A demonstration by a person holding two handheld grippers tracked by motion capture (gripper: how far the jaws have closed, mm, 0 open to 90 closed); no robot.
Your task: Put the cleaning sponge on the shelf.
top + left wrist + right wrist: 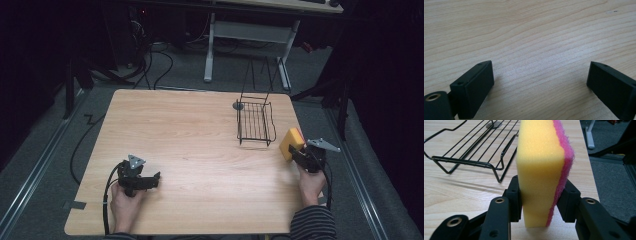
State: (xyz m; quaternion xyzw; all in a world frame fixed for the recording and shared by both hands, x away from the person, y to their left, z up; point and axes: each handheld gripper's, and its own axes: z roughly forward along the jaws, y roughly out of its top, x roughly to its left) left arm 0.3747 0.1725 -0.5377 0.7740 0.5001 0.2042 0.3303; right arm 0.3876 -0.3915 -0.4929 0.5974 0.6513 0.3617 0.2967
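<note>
Sponge: porous yellow foam block (541,157) with pink scouring face, pinched upright by right gripper (541,202)
Rack: black wire dish rack (255,122)
Worktop: pale woodgrain worktop (190,140)
Left gripper: left gripper (540,82) spread, holding nothing

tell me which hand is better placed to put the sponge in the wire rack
Right. The right gripper is already shut on the sponge, and the wire rack sits close ahead of it. The left gripper is open over bare table, farther off.

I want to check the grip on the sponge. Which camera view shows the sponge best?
The right gripper view: the sponge stands close and upright, squeezed between the right gripper jaws, yellow foam and pink layer clear. In the high view it is a small yellow block near the wire rack.
</note>
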